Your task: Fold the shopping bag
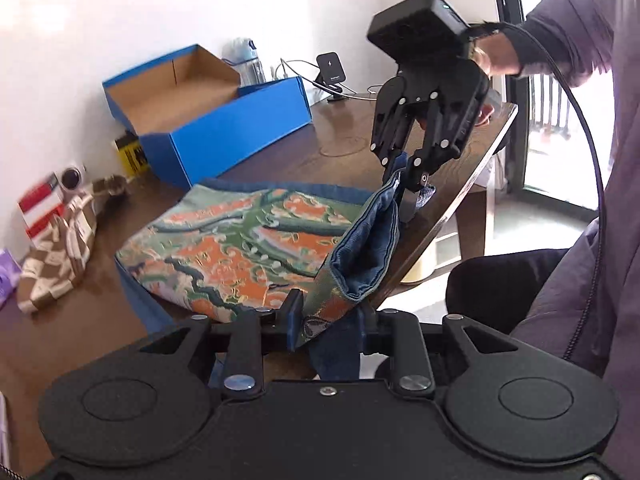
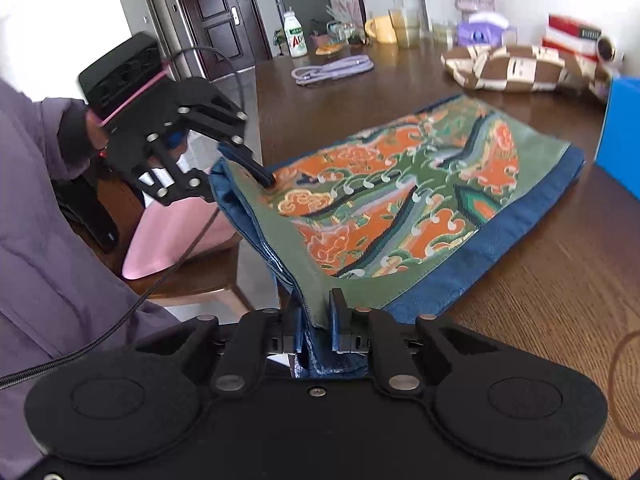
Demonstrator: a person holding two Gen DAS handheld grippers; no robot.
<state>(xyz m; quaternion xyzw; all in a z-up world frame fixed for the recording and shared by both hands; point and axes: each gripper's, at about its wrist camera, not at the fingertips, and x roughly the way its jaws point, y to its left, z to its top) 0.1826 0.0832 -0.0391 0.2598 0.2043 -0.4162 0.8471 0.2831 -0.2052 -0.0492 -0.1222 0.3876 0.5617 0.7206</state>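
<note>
A woven shopping bag (image 2: 404, 200), patterned orange and green with blue denim-like trim, is spread on a dark wood-grain table (image 2: 560, 280); its near edge is clamped by the left gripper (image 1: 330, 320) and right gripper (image 2: 316, 320).

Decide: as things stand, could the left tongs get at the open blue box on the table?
Probably not yet: the left tongs are shut on the shopping bag, which lies between them and the blue box.
</note>
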